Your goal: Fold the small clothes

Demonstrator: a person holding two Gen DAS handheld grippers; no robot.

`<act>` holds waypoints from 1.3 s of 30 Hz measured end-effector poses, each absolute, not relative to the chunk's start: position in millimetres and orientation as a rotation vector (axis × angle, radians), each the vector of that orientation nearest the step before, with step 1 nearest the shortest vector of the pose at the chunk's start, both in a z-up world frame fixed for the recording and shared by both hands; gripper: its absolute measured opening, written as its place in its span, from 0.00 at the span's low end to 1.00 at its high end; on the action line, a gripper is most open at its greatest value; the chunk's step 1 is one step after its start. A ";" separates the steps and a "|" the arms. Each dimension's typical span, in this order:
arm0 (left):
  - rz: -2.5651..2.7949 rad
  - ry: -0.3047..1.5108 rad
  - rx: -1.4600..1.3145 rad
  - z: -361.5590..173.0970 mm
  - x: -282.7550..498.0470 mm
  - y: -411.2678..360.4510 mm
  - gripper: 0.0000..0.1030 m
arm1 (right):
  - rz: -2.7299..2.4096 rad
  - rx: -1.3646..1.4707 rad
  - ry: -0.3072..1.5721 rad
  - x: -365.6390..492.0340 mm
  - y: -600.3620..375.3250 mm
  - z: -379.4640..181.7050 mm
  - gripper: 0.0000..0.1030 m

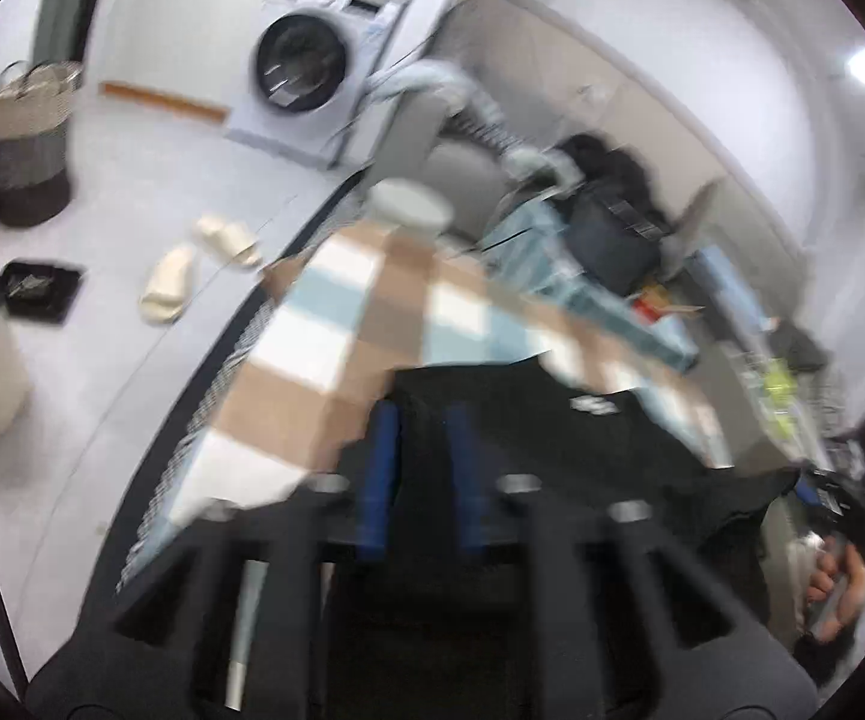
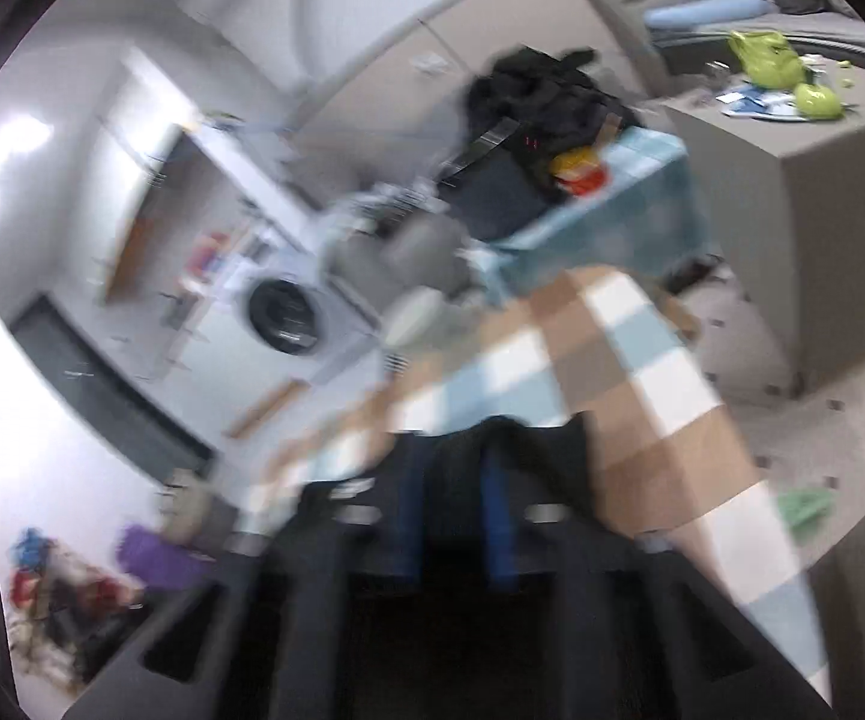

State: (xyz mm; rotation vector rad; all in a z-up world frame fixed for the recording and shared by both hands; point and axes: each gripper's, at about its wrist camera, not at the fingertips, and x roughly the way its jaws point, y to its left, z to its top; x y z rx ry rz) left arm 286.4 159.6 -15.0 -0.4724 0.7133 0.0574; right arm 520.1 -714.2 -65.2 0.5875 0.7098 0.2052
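Note:
A small black garment (image 1: 582, 438) with a white logo hangs above a table covered by a checked brown, white and blue cloth (image 1: 324, 324). My left gripper (image 1: 423, 420) is shut on the garment's edge, cloth pinched between its blue fingers (image 1: 381, 480). My right gripper (image 2: 453, 468) is shut on another edge of the same black garment (image 2: 516, 438), held over the checked cloth (image 2: 642, 396). Both views are motion-blurred. The right gripper and the hand holding it show at the left wrist view's right edge (image 1: 834, 498).
A washing machine (image 1: 312, 72) stands at the back. A laundry basket (image 1: 27, 138), slippers (image 1: 192, 264) and a black tray (image 1: 36, 288) are on the floor. A pile of dark clothes and bags (image 2: 540, 138) sits on the far table. A grey cabinet (image 2: 822, 210) is on the right.

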 end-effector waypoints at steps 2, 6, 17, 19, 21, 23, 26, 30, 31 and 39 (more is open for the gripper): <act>0.082 0.720 -0.483 -23.9 289.0 166.6 0.54 | 0.206 0.573 0.748 521.5 -720.1 -74.3 0.45; 0.096 0.757 -0.468 -40.2 289.0 171.5 0.61 | 0.157 0.484 0.826 507.2 -729.4 -91.3 0.52; 0.021 0.925 -0.350 -105.5 252.2 126.6 0.62 | 0.238 0.277 1.037 458.6 -709.4 -148.7 0.53; -0.005 0.938 -0.333 -112.5 249.0 115.1 0.62 | 0.271 0.256 1.026 450.6 -703.3 -155.2 0.53; -0.026 0.926 -0.300 -115.2 244.7 103.0 0.62 | 0.283 0.253 1.026 447.3 -698.9 -160.1 0.53; -0.058 0.915 -0.231 -119.2 240.4 86.7 0.42 | 0.297 0.223 1.011 442.2 -692.0 -161.8 0.42; -0.045 0.908 -0.131 -119.2 231.7 72.4 0.34 | 0.341 0.193 1.009 434.9 -683.5 -162.5 0.29; -0.068 0.919 -0.147 -116.9 212.3 75.3 0.32 | 0.370 0.189 1.020 419.3 -683.9 -162.5 0.26; -0.069 0.924 -0.150 -117.5 203.3 75.7 0.32 | 0.374 0.184 1.023 413.3 -683.9 -161.9 0.26; -0.078 0.965 -0.199 -111.8 142.9 87.3 0.32 | 0.377 0.174 1.073 348.6 -685.7 -161.6 0.26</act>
